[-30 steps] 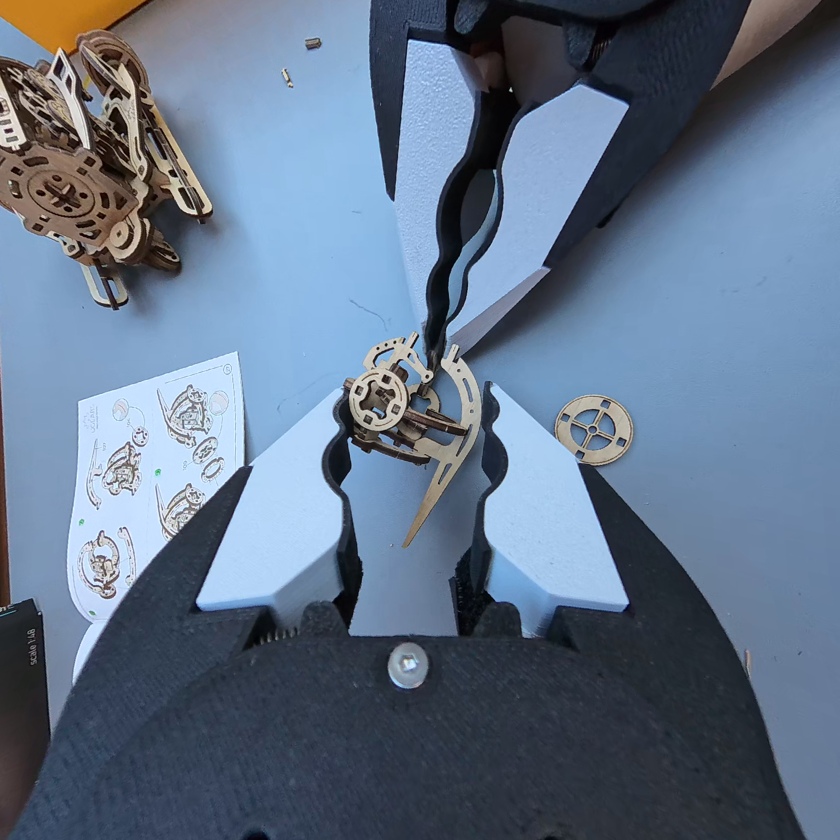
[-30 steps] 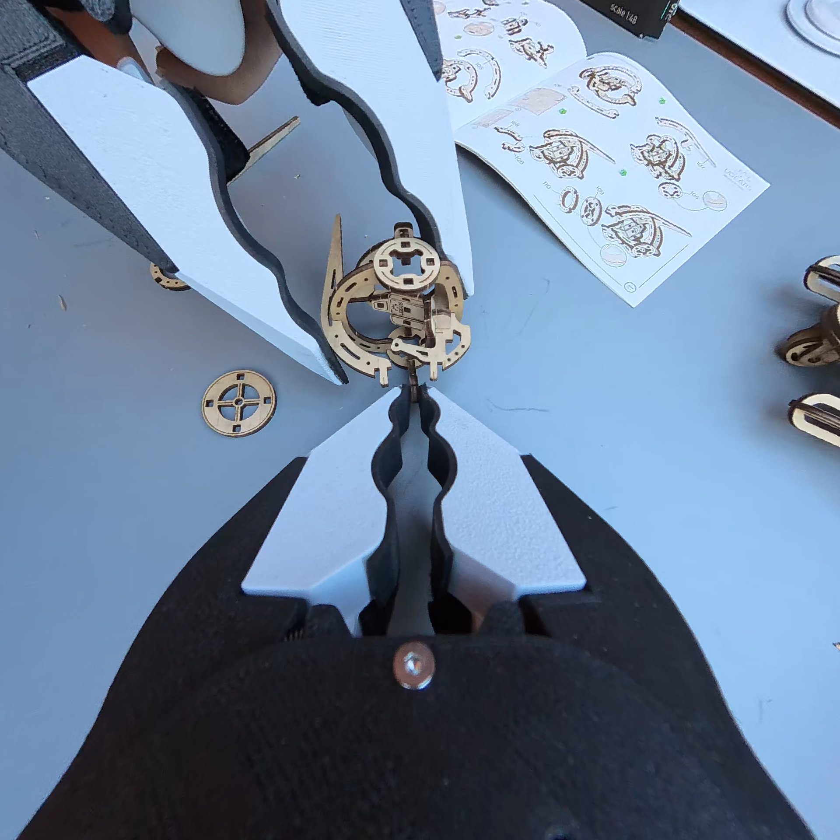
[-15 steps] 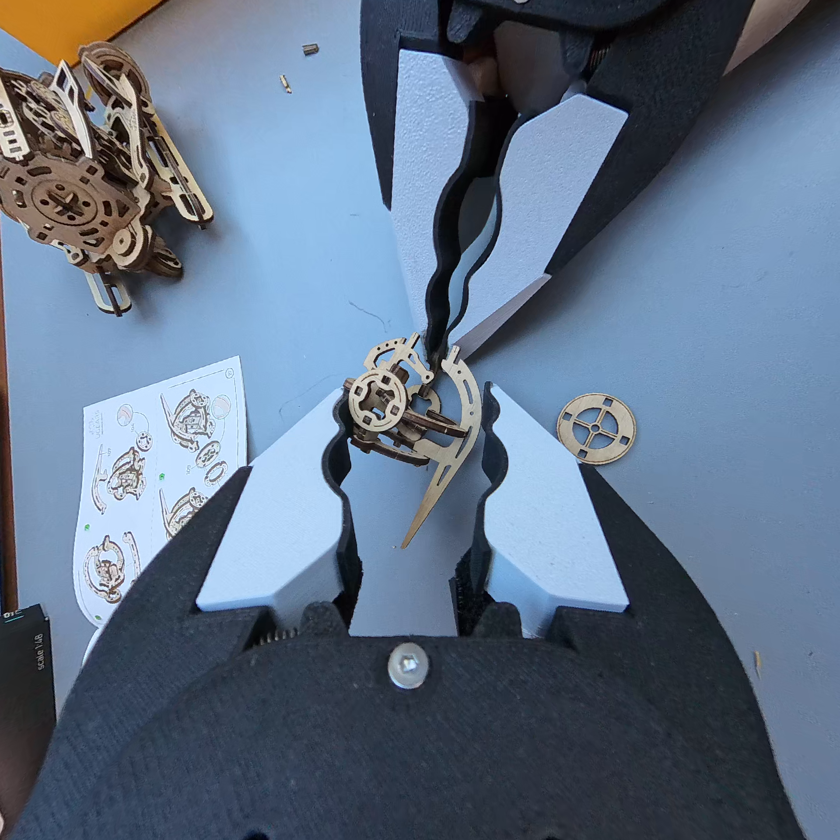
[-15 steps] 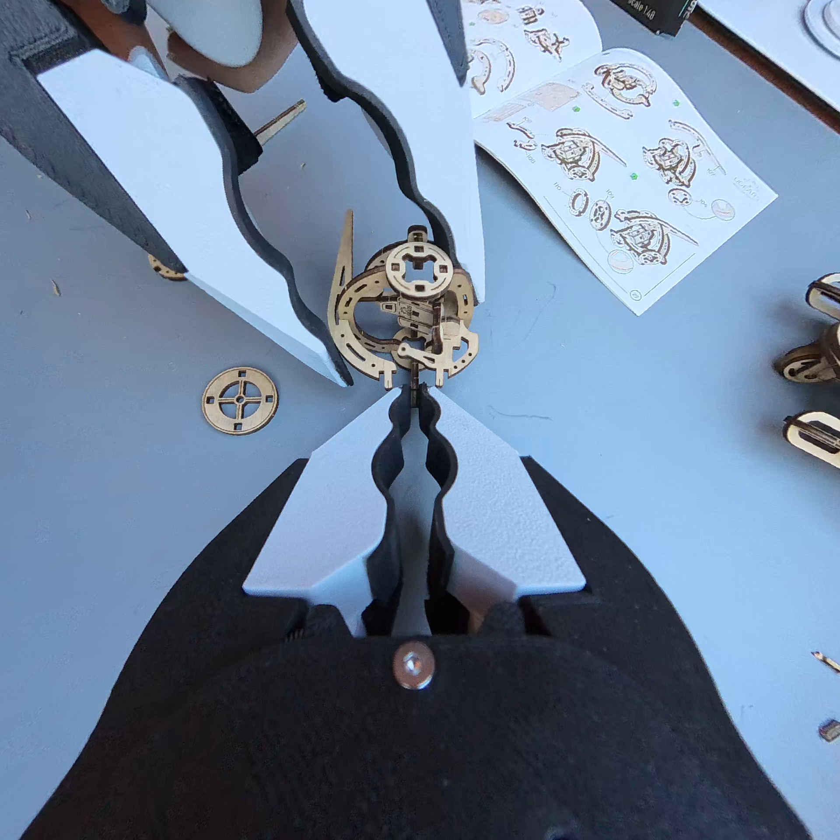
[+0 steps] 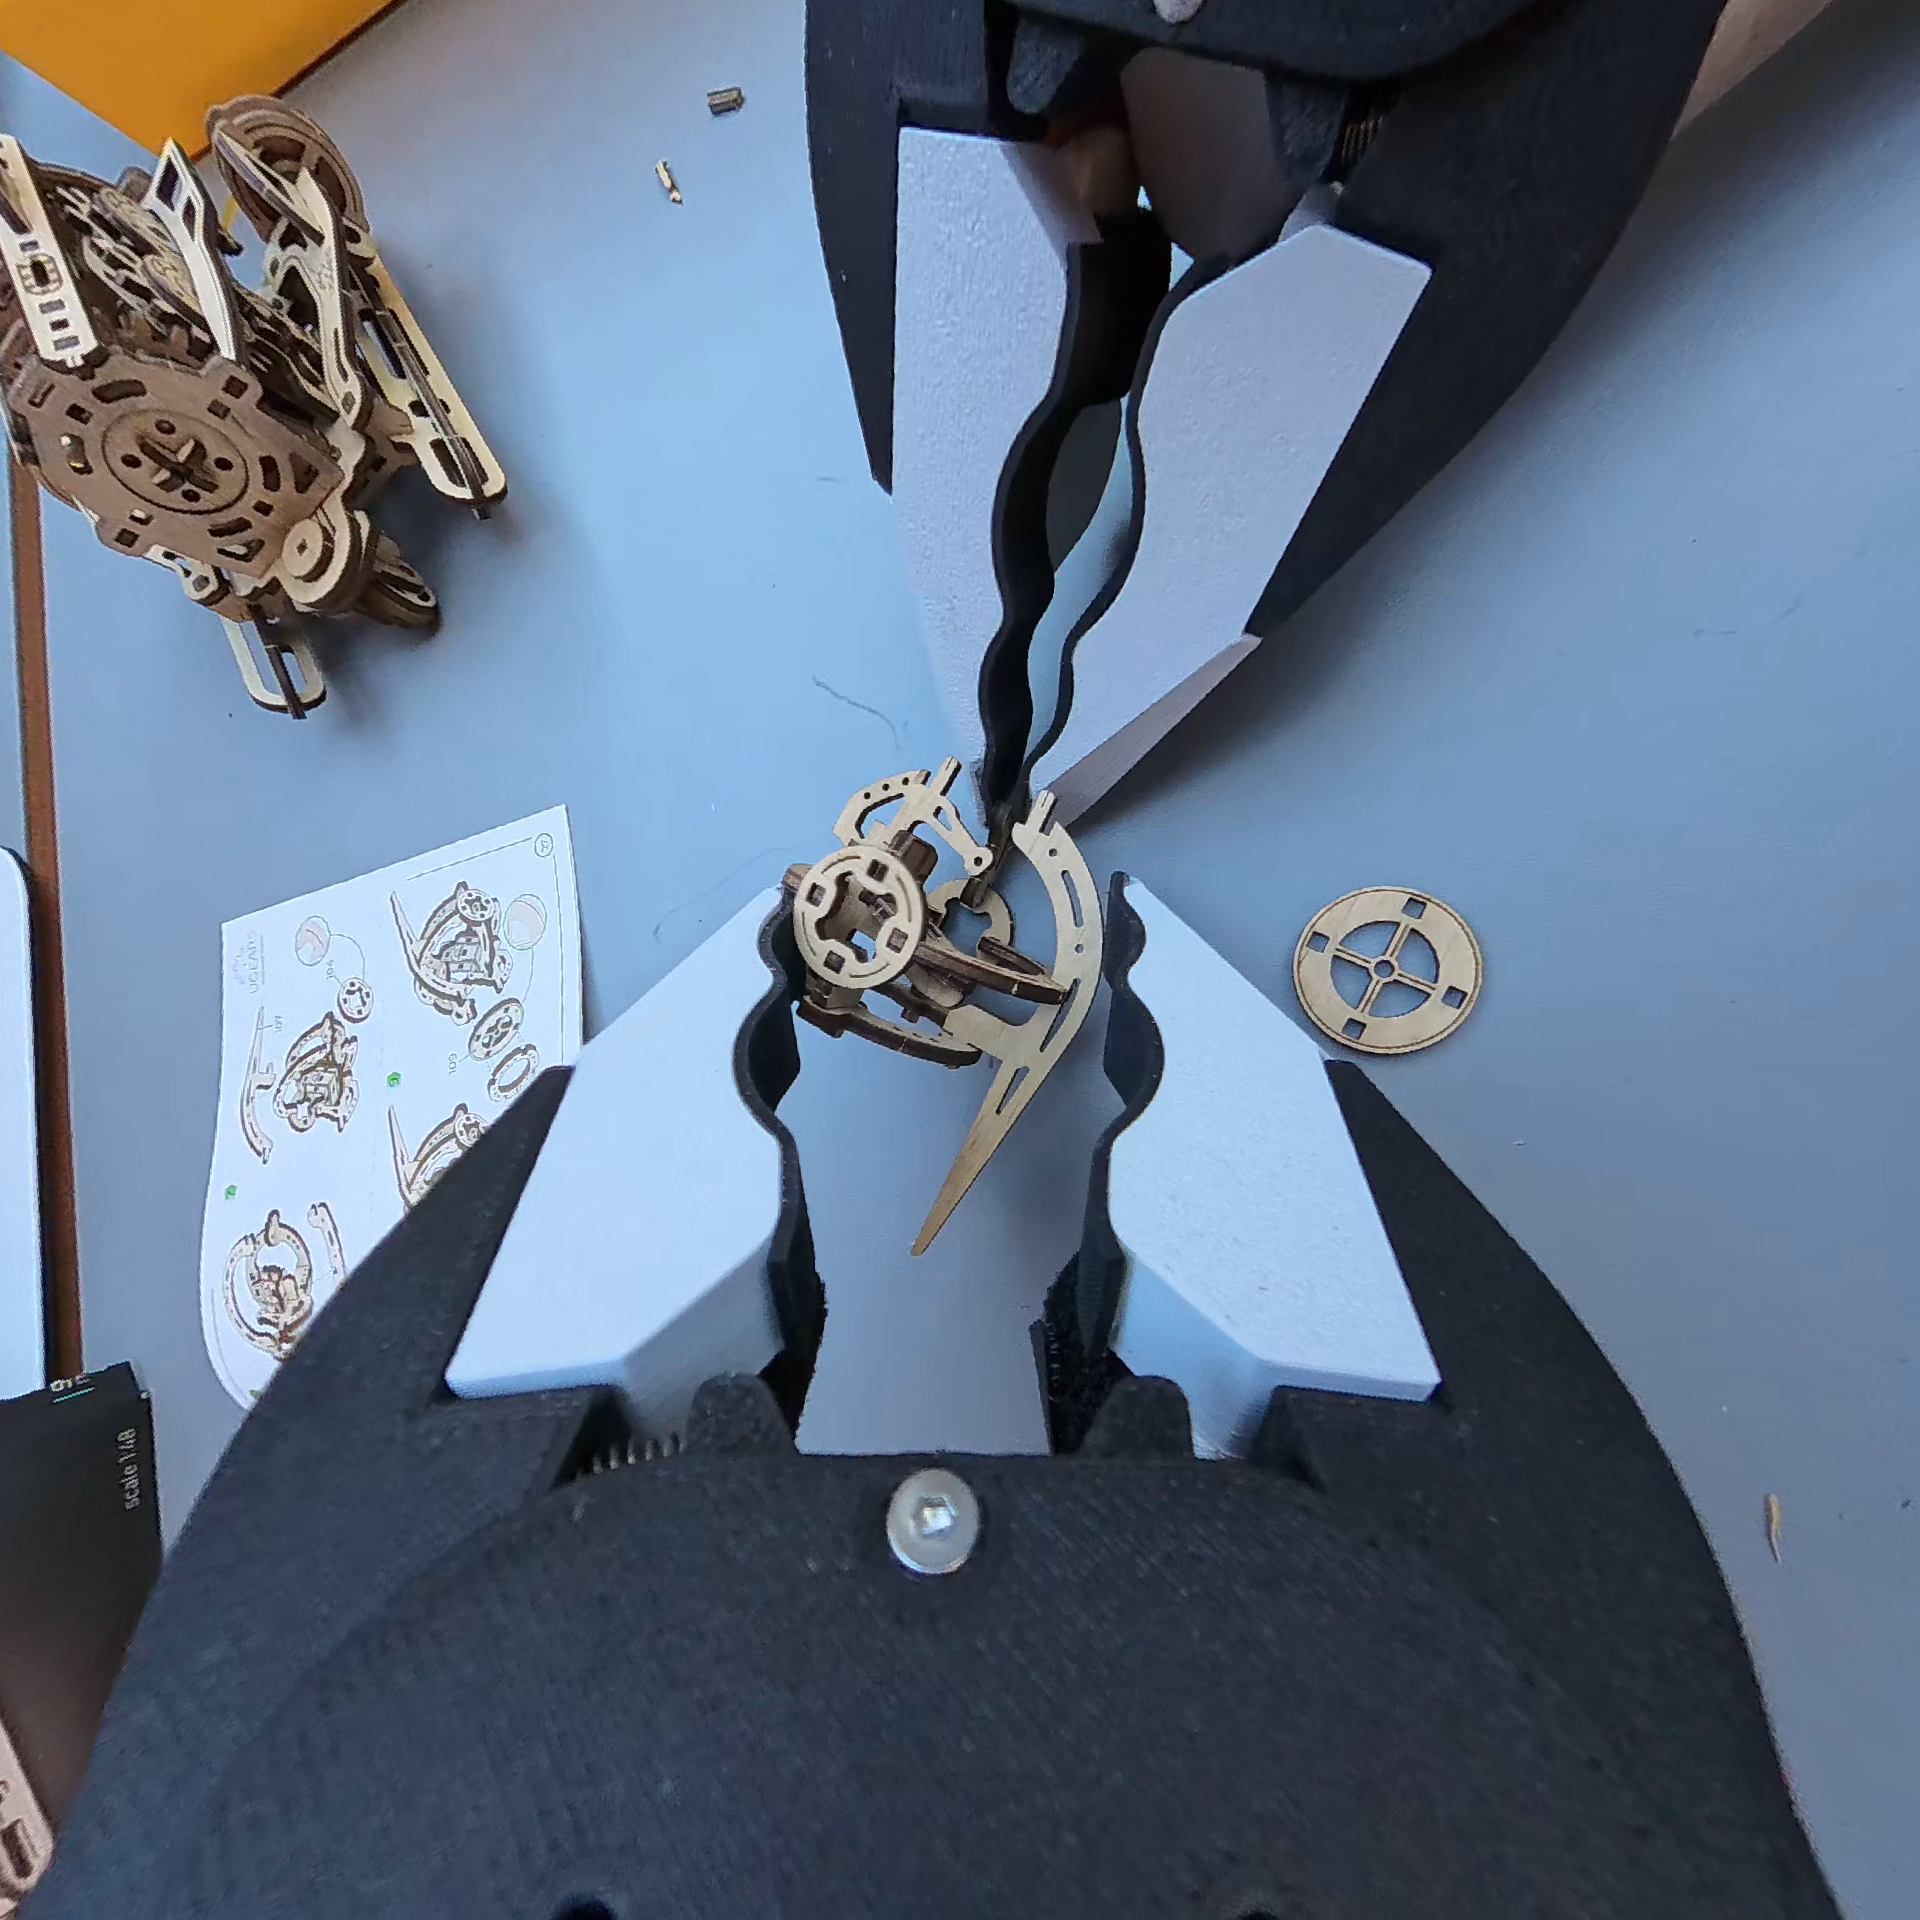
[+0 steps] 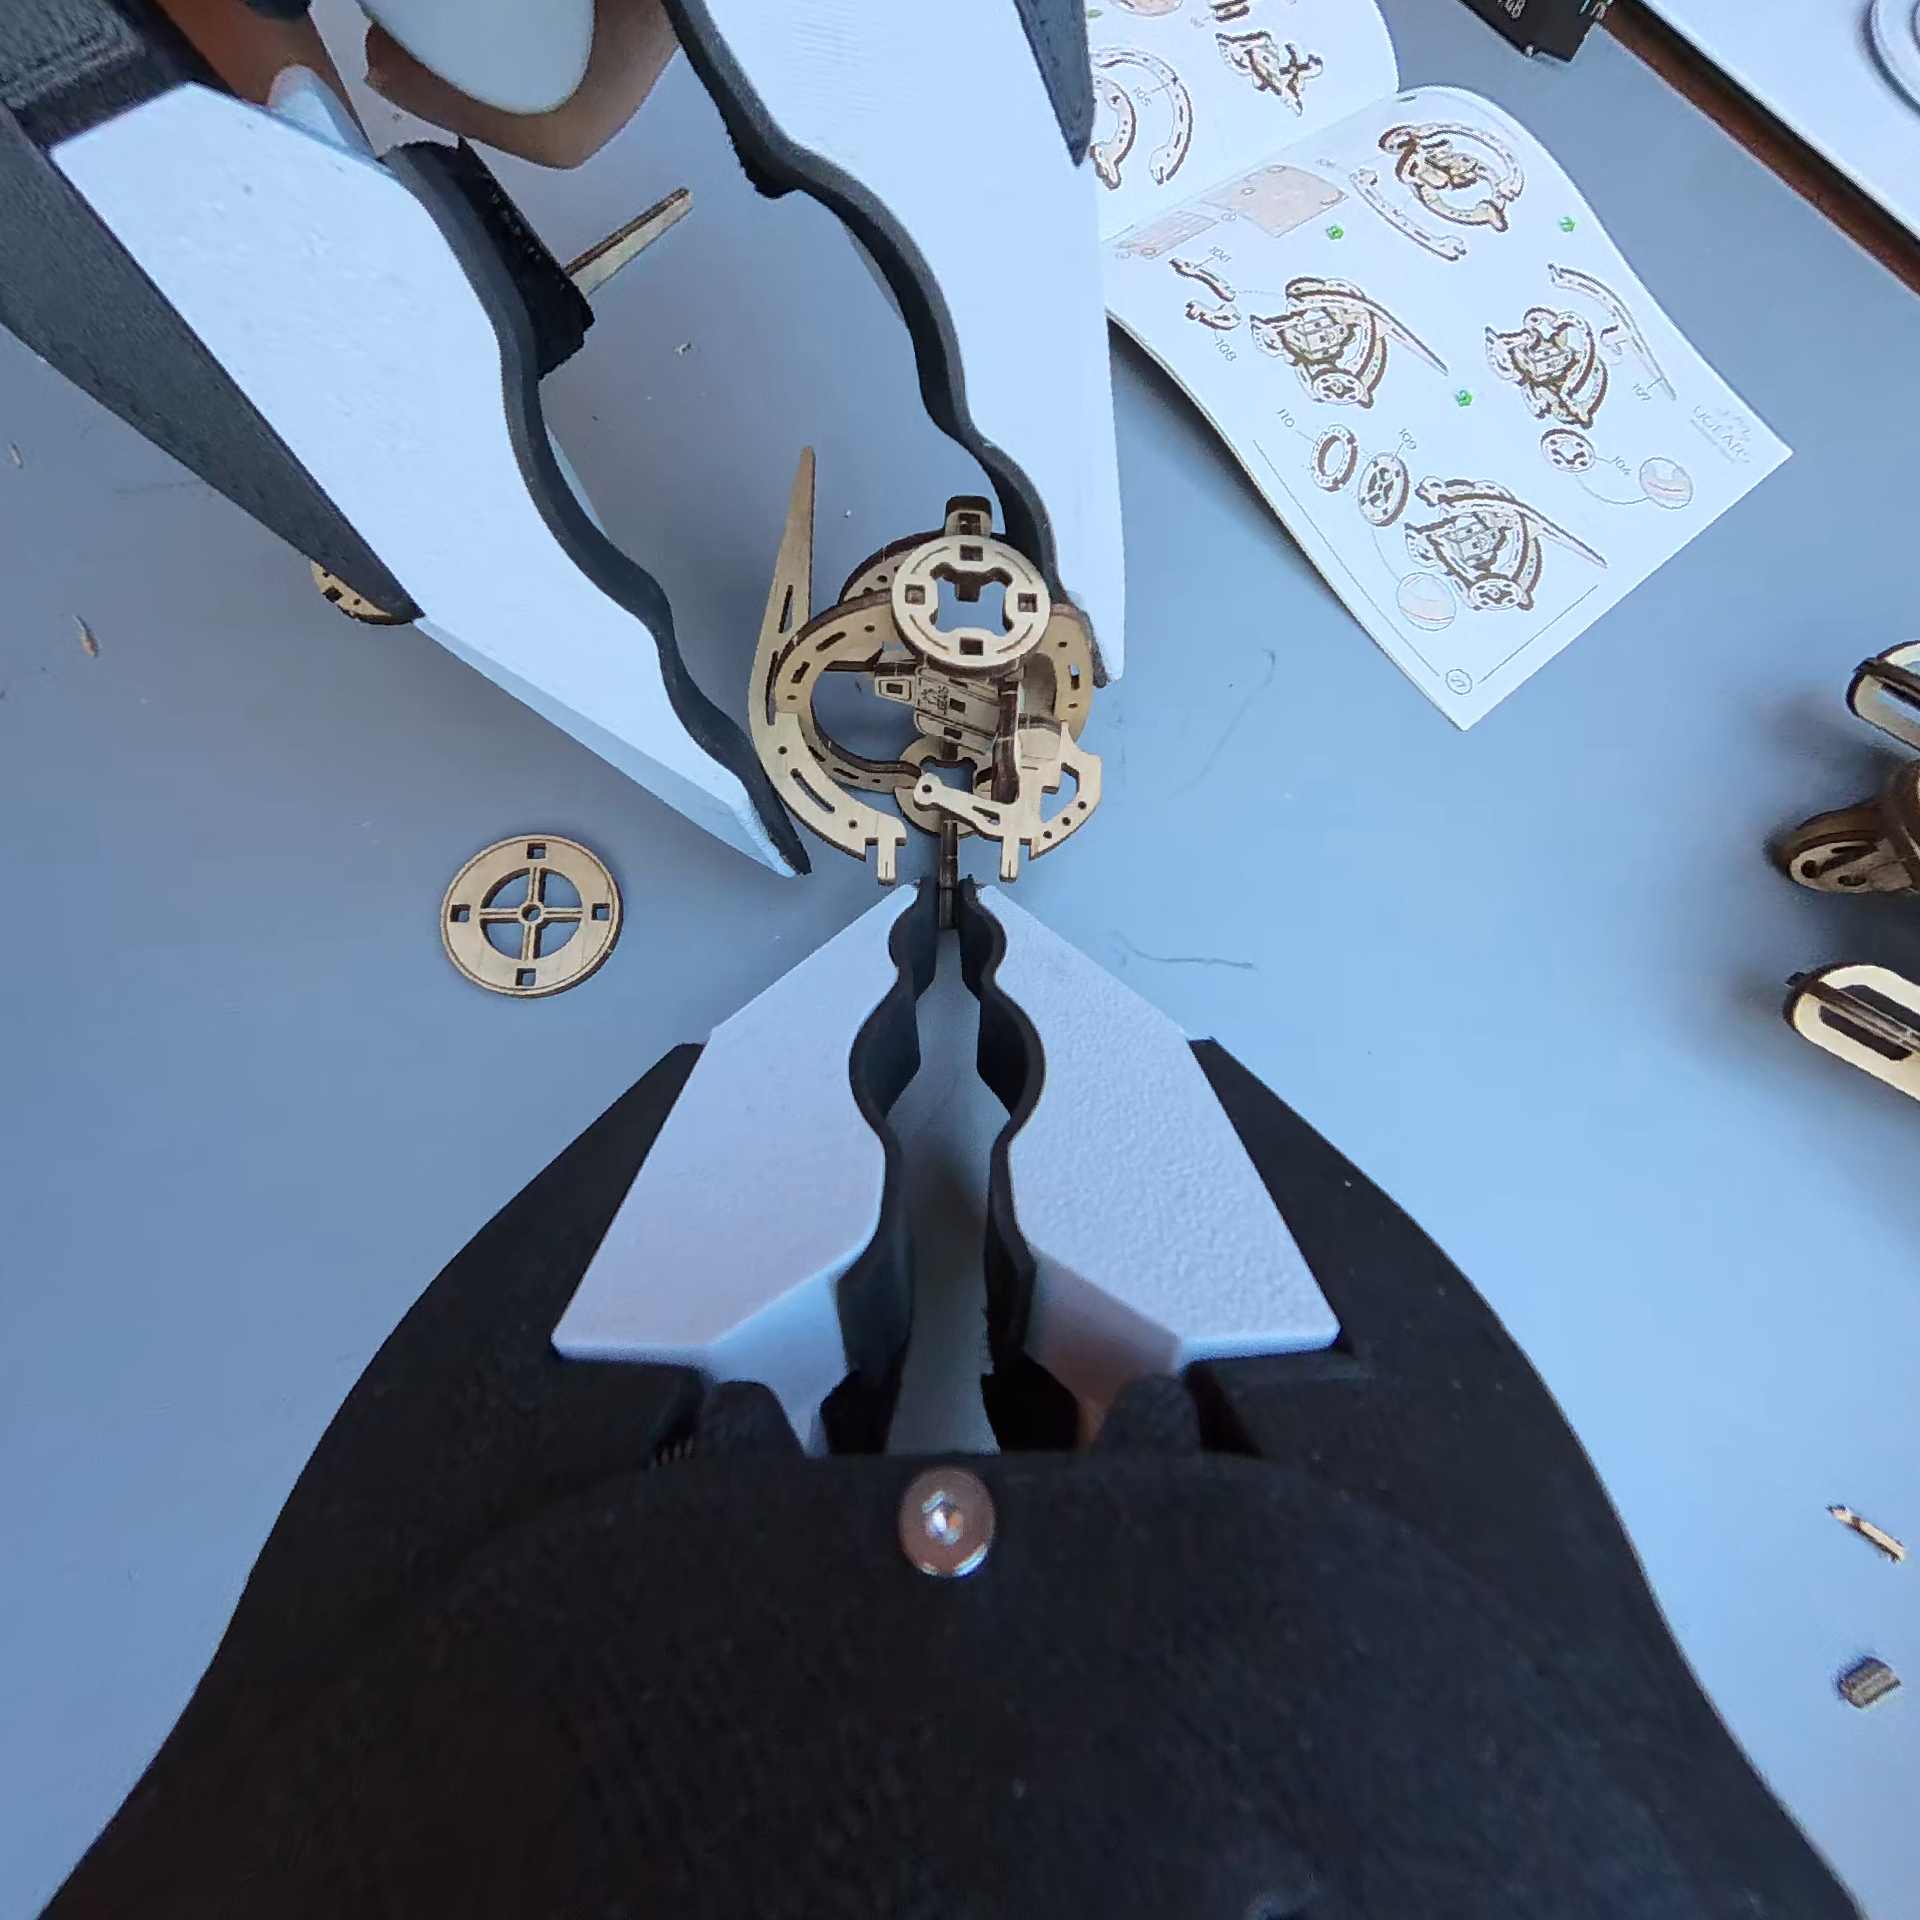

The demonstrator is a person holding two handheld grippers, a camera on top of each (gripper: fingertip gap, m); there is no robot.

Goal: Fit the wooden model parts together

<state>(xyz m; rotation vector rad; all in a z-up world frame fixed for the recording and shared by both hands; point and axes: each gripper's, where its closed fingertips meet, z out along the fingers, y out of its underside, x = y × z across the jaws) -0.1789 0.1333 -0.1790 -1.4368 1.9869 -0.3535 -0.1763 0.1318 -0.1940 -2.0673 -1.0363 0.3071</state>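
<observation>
While my left gripper spreads its fingers wide around the small pale wooden model assembly, my right gripper pinches a thin tab at its edge, holding it above the grey counter; a loose round wooden disc lies nearby.

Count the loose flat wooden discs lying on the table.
1 for certain: the spoked disc lies flat on the table, beside the left gripper. A rounded wooden edge half hidden behind that gripper may be a second.
</observation>
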